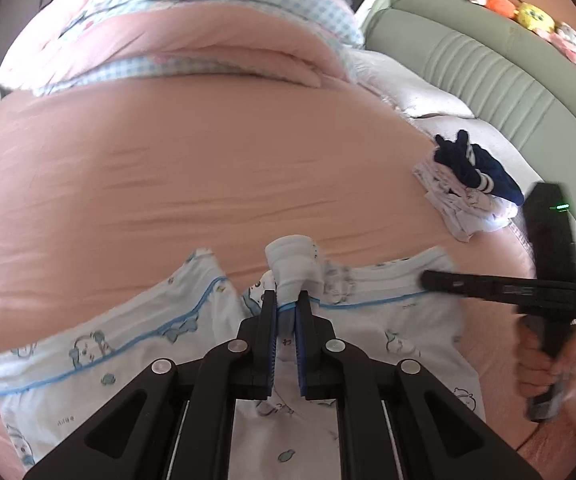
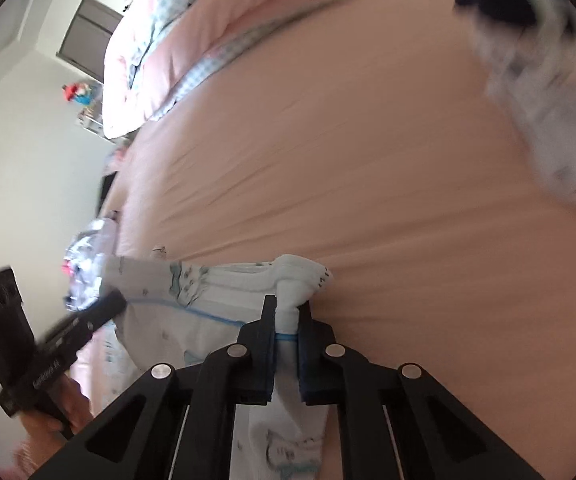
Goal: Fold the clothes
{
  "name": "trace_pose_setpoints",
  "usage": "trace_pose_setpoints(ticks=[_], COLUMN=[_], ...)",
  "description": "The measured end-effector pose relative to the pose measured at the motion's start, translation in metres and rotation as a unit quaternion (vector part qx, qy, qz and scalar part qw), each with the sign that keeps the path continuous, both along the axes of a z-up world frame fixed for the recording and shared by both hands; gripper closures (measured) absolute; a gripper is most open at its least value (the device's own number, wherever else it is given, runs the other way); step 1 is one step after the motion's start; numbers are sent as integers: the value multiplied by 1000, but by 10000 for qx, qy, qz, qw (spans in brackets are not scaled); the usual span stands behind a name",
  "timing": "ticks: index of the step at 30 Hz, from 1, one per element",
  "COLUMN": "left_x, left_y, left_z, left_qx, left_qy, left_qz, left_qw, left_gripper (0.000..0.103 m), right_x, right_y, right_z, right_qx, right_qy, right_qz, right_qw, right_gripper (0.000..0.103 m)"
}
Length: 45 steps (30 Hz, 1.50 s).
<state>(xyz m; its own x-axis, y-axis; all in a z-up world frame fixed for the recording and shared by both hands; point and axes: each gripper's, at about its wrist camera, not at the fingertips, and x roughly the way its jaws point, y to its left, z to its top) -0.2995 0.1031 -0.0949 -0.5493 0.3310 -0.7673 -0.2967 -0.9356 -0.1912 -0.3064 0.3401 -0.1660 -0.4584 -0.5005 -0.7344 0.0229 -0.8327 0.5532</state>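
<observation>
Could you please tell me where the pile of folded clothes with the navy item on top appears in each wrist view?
Left wrist view: the folded pile lies right of centre on the pink sheet.
Right wrist view: the same pile, blurred, sits at the upper right edge.
Shared landmark: the white printed garment with blue piping, pinched in both grippers.
</observation>
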Motion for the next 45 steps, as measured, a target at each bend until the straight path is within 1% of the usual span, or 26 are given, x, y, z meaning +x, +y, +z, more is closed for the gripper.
trace_pose_setpoints(ticks=[3,6,9,12,15,17,18,19,22,23,24,26,28,29,30,31,33,35,37,38,39,40,41,42,43,45], left_x=[-4,-22,-54,-81,-75,-65,-60,-56,-53,-52,-51,-55,-58,-57,-55,-53,-50,-49,-42,-37,-33,-33,-40,-52,-61,-77], left_y=[10,25,36,43,35,25,20,15,13,13,14,22,29,29,25,20,5,-4,0,3,4,1,-3,-7,-7,5], left_z=[11,2,-31,-63,-41,-21,-17,-13,-16,-15,-15,-21,-26,-24,-18,-11,-2,-2,-6,-3,-1,-1,-4,-10,-16,-32], left_qx=[223,58,-200,-507,-345,-398,-597,-751,-704,-527,-393,-420,-517,-780,-859,-871,-481,-355,-690,-1070,-1396,-1482,-1281,-891,-668,-590], left_qy=[181,193,-118,-722,-259,206,380,506,417,404,370,161,9,166,360,521,502,391,559,947,1288,1405,1209,818,538,41], left_qz=[-186,-288,-290,-315,-285,-82,112,248,52,-43,-141,-363,-516,-308,-38,199,411,411,314,598,874,1084,1099,984,905,550], left_qw=[9994,9994,9993,9956,9987,9990,9974,9956,9966,9978,9984,9983,9973,9963,9957,9946,9967,9978,9956,9879,9779,9729,9782,9878,9922,9967], left_gripper=[96,96,94,91,88,69,59,58,58,58,58,57,57,57,57,57,57,57,58,60,68,69,69,69,69,69], right_x=[30,43,34,5,-11,-5,-2,2,11,12,12,9,4,1,-2,-4,-2,0,2,1,0,-1,-1,-2,-3,-4], right_y=[8,22,27,30,35,37,36,33,24,21,17,3,-14,-19,-23,-24,-19,-10,3,10,17,20,20,15,9,-1], right_z=[47,72,65,27,-5,5,13,20,39,41,41,38,24,11,-1,-11,-4,3,8,7,6,7,12,15,17,22], right_qx=[562,1094,1616,2058,2305,2286,2376,2652,3420,3417,3283,2732,2288,2334,2406,2589,2704,3212,3840,4042,4214,4211,4008,3687,3359,2748], right_qy=[709,1066,1073,370,-376,-271,-173,-6,485,584,658,739,554,285,25,-140,-43,-101,-152,-251,-339,-348,-235,-117,1,210], right_qz=[-126,-598,-924,-812,-762,-913,-976,-1061,-1294,-1274,-1170,-667,-100,62,199,195,84,-103,-373,-501,-627,-733,-748,-617,-486,-230], right_qw=[9958,9864,9767,9745,9694,9689,9663,9583,9295,9293,9350,9568,9719,9719,9704,9656,9627,9469,9224,9129,9041,9034,9128,9274,9406,9610], right_gripper=[96,96,96,96,95,88,83,81,73,73,73,73,73,73,73,73,74,74,73,73,73,73,73,73,73,69])
